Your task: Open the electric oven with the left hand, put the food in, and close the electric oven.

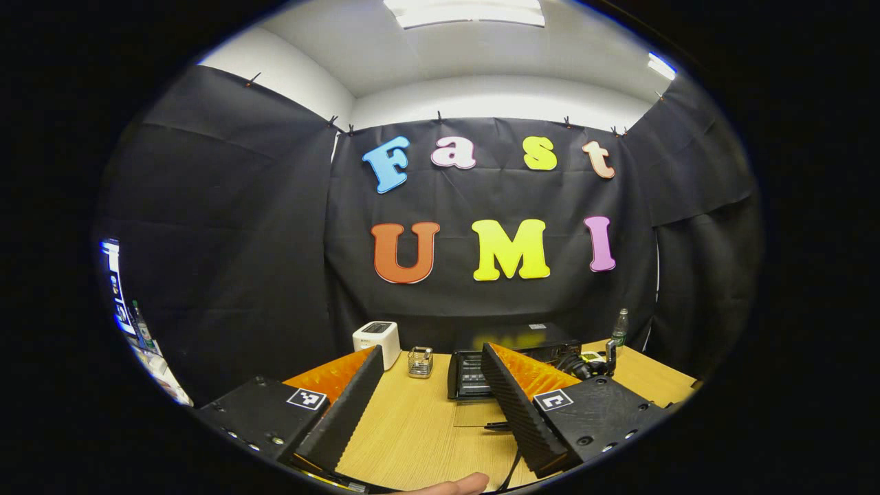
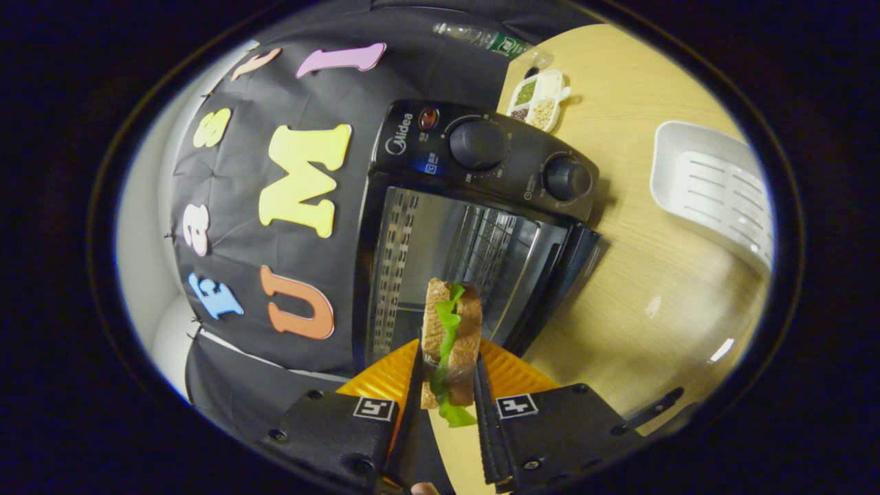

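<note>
The black electric oven (image 2: 481, 151) stands on the wooden table with its door (image 2: 560, 275) swung open and the wire rack inside (image 2: 474, 247) in sight. My right gripper (image 2: 447, 361) is shut on a sandwich (image 2: 450, 323) of brown bread and green lettuce, held just in front of the oven's opening. In the left gripper view the same oven (image 1: 529, 340) sits farther back on the table, its door (image 1: 471, 375) folded down. My left gripper (image 1: 432, 350) is open and holds nothing, well short of the oven.
A white tray (image 2: 715, 185), a small dish of grains (image 2: 540, 96) and a bottle (image 2: 491, 40) lie past the oven. A white box (image 1: 377, 338), a glass cup (image 1: 420, 362), cables (image 1: 584, 364) and a bottle (image 1: 620, 326) stand on the table (image 1: 419, 426).
</note>
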Action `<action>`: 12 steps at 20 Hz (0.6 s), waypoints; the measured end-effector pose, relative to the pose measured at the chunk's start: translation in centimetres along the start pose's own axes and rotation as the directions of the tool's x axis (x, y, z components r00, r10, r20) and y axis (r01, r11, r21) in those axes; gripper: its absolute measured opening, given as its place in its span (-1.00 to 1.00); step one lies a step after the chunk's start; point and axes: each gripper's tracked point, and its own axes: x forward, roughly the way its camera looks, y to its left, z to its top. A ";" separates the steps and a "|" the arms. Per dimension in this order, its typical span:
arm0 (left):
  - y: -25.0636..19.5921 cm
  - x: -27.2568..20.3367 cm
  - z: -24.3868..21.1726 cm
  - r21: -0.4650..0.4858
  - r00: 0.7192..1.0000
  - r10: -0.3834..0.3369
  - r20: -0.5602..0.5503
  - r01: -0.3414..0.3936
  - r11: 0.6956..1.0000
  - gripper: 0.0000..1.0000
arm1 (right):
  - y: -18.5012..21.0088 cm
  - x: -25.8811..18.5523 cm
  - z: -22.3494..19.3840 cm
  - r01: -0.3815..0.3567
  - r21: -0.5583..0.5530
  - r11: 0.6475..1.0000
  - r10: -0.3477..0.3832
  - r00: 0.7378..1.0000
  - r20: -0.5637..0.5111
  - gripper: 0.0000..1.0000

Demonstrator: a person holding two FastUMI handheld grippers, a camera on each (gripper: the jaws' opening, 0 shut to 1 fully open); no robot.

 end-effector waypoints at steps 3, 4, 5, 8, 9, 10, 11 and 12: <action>1.0 0.3 -0.7 0.016 1.000 0.016 -0.020 -0.016 1.000 0.87 | 1.0 3.2 0.8 -0.009 -0.019 1.000 0.010 0.998 0.061 -0.30; 1.2 0.4 -0.8 0.020 0.999 0.019 -0.026 -0.018 1.000 0.87 | 1.2 4.0 1.4 -0.007 -0.034 0.999 0.010 0.996 0.092 -0.30; 1.4 0.4 -1.0 0.024 0.999 0.022 -0.032 -0.021 0.999 0.87 | 1.5 4.8 1.9 -0.004 -0.061 0.998 0.011 0.993 0.115 -0.30; 2.2 0.8 -1.3 0.026 0.999 0.035 -0.039 -0.034 0.999 0.87 | 0.7 7.0 2.9 0.036 -0.122 0.992 -0.016 0.986 0.166 -0.31; 2.4 0.9 -1.4 0.019 0.999 0.036 -0.039 -0.036 0.999 0.87 | 0.3 7.7 2.9 0.049 -0.137 0.989 -0.026 0.986 0.168 -0.30; 2.5 1.0 -1.5 0.013 0.998 0.037 -0.041 -0.036 0.999 0.87 | -0.3 8.0 2.9 0.063 -0.151 0.987 -0.038 0.985 0.166 -0.20; 2.6 1.0 -1.7 0.008 0.998 0.039 -0.044 -0.039 0.999 0.88 | -0.5 8.4 3.0 0.067 -0.167 0.984 -0.040 0.986 0.164 -0.27; 2.9 1.0 -1.8 0.006 0.998 0.043 -0.046 -0.043 0.999 0.88 | -0.9 8.4 2.8 0.084 -0.195 0.977 -0.054 0.987 0.153 -0.26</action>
